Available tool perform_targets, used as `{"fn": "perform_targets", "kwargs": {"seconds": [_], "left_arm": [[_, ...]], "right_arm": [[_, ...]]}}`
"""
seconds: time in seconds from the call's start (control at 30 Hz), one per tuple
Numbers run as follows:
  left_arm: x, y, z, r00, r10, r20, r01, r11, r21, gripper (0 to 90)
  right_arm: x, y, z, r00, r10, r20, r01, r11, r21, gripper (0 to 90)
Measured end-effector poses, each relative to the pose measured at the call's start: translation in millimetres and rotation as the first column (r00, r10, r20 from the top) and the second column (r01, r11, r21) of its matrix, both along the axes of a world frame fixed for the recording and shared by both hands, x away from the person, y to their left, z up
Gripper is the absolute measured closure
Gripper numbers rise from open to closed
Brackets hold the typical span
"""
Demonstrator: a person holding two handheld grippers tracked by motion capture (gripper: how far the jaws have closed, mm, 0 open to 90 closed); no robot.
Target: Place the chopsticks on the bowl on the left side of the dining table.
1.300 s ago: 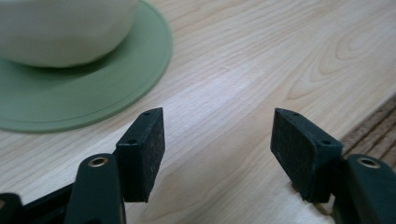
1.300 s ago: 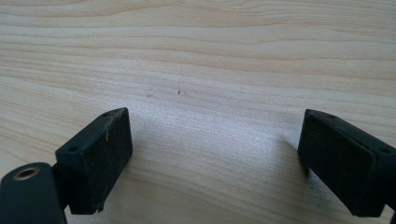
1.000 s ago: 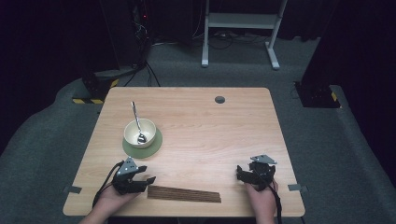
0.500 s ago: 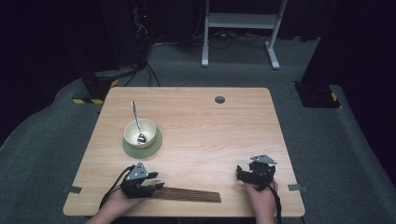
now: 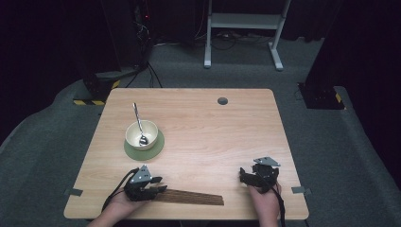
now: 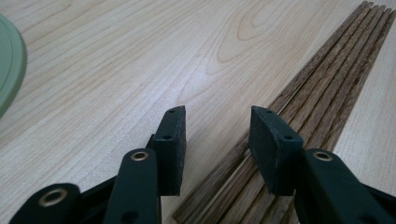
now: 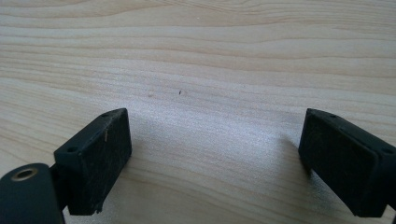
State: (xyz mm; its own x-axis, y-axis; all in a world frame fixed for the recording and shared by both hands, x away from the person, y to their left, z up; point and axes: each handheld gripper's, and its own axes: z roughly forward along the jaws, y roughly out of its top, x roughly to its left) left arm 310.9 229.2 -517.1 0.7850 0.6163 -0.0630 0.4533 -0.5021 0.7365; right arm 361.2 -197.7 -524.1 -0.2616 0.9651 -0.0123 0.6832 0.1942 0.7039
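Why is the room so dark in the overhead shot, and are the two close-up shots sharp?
High view: light falls on the wooden table, while the floor and room behind sink into black. Left gripper view: the black pads and the dark wooden slats look crisp, with a soft sheen on the tabletop. Right gripper view: wood grain sharp mid-frame, with soft shadows beside the pads.

left tongs (image 5: 158, 188) slid in from the surface's left edge onto the near end of the dark wooden sticks (image 5: 194, 196), and the jaws have been closing, now straddling a few sticks without pinching them.
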Motion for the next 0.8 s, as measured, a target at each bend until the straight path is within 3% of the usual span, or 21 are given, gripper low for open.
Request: {"fn": "perform_targets", "kwargs": {"seconds": [0.1,0.33,0.63,0.8], "left_arm": [[1.2,2.1,-1.4,1.0000,0.009,0.002,-0.009,0.9997,0.022,59.2],[5.0,12.5,-2.3,0.9992,0.040,0.000,-0.040,0.9991,0.014,63.1],[2.5,4.2,-3.3,0.9985,-0.007,0.054,0.004,0.9986,0.052,64.5],[4.2,6.1,-3.4,0.9986,-0.004,0.052,0.001,0.9990,0.045,70.0]], "right_arm": [[0.3,-0.1,0.0,1.0000,0.002,0.001,-0.002,1.0000,-0.002,9.0],[0.3,0.0,0.0,1.0000,0.002,0.001,-0.002,1.0000,-0.003,9.0],[0.2,0.3,-0.1,1.0000,0.006,0.001,-0.006,1.0000,-0.003,9.0],[0.0,0.4,0.0,1.0000,0.006,0.000,-0.006,1.0000,-0.002,9.1]]}}
